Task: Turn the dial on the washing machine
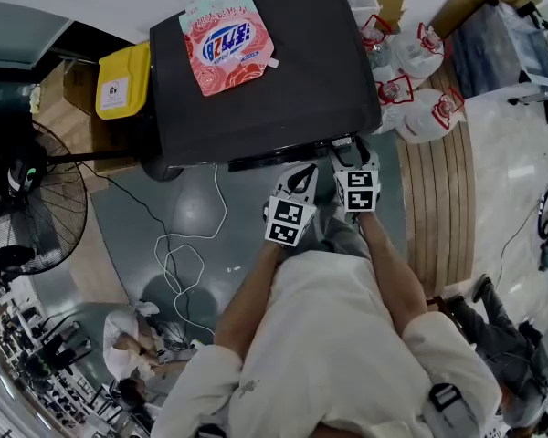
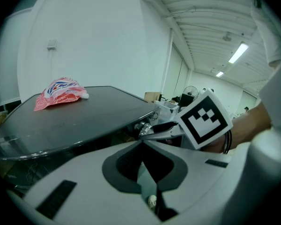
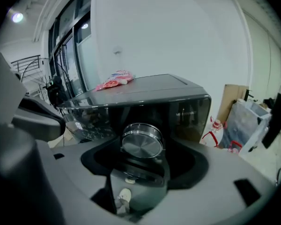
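The black washing machine [image 1: 297, 71] stands in front of me with a pink detergent pouch [image 1: 228, 39] lying on its lid. Its silver dial [image 3: 141, 140] sits on the front panel. My right gripper [image 3: 141, 146] is at the dial, which lies between its wide-spread jaws with a dark gap showing on each side. In the left gripper view the right gripper's black fingers [image 2: 165, 127] reach to the dial [image 2: 144, 129]. My left gripper [image 2: 143, 144] hangs just left of the right one [image 1: 349, 153], short of the panel, shut and empty.
A yellow bin [image 1: 123, 80] stands left of the machine and a floor fan [image 1: 36, 199] further left. White bags and bottles [image 1: 420, 71] crowd the right side. A white cable [image 1: 187, 254] loops on the floor. A cardboard box [image 3: 234, 102] leans at the right.
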`<state>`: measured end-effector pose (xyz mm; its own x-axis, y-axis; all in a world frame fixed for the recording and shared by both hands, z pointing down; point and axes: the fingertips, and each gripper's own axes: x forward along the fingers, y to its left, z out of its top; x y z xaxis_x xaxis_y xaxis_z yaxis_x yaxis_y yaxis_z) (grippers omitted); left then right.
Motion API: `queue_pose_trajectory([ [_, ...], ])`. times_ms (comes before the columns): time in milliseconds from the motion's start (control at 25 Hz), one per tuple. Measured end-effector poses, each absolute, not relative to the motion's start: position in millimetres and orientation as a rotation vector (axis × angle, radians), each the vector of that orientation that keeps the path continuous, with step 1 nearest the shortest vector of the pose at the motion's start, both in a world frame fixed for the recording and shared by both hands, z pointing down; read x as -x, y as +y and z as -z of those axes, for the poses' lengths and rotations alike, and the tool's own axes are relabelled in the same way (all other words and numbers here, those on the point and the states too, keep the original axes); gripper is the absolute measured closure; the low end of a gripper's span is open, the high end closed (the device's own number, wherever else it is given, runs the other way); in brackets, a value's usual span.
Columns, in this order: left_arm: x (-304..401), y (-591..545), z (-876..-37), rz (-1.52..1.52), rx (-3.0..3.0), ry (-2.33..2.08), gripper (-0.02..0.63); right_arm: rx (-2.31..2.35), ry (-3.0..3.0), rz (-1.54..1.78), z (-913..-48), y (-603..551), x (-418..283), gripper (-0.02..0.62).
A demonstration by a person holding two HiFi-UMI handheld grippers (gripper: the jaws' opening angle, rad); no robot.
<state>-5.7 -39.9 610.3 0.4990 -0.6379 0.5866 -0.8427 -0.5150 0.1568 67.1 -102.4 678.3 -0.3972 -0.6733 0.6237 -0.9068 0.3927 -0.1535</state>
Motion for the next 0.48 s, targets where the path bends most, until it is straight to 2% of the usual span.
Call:
queue_pose_trajectory([
  [200,7.9,-40.9,-610.1,-0.651,-2.316,-1.230,0.594,-1.351,-2.179,-0.646,-679.9,-101.7,-65.9,0.316],
  [480,10.4,-41.4,-610.7,-0.648,-2.313,-1.233,0.594,-1.362,-2.206,-0.748,-682.5,-101.5,-67.8,0.318],
])
